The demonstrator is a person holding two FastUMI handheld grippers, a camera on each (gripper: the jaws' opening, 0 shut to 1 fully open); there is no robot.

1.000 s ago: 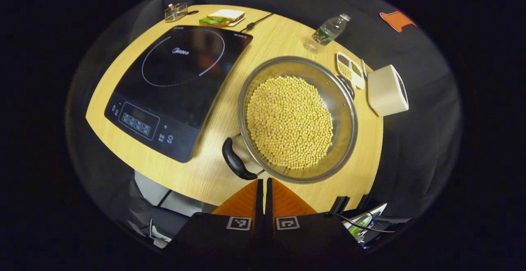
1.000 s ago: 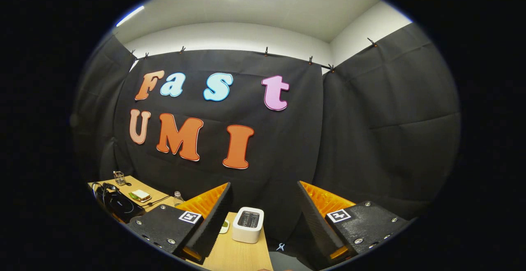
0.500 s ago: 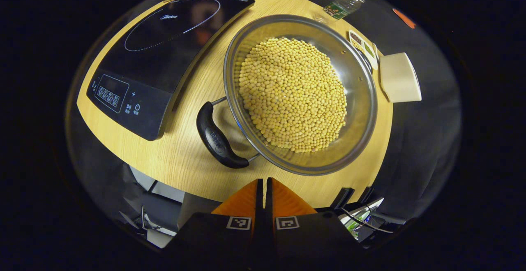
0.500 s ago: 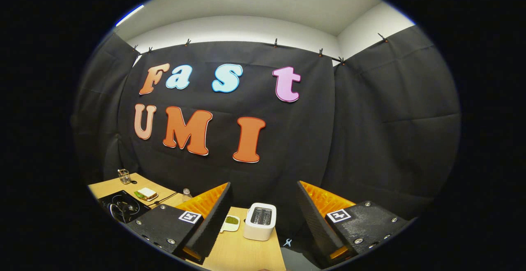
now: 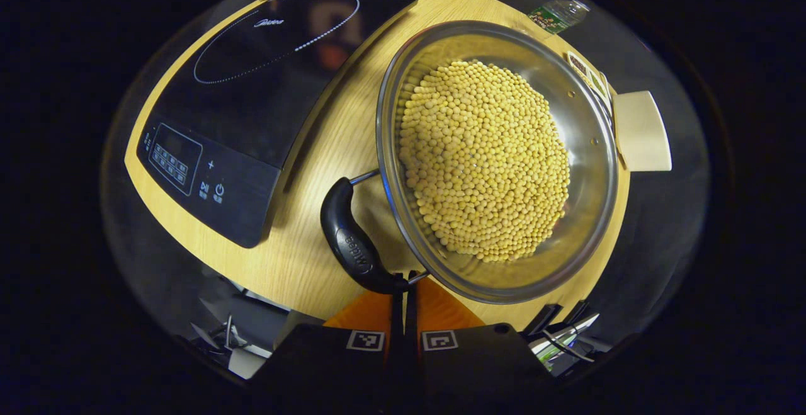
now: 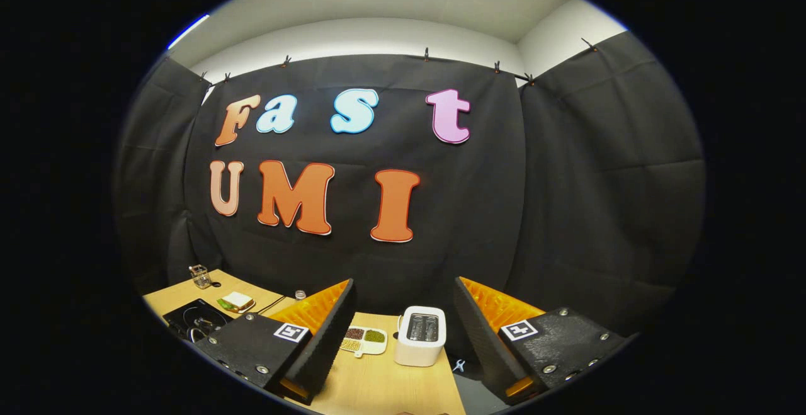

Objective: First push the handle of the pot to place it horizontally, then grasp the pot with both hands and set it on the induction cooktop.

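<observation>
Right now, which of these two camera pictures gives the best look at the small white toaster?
The right gripper view shows the small white toaster best: it stands upright on the wooden table between the open right gripper fingers, top slots visible. The left gripper view catches the toaster as a plain pale block at the edge, behind the steel pot.

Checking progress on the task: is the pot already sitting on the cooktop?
No, the pot rests on the table beside the cooktop, not on it.
</observation>
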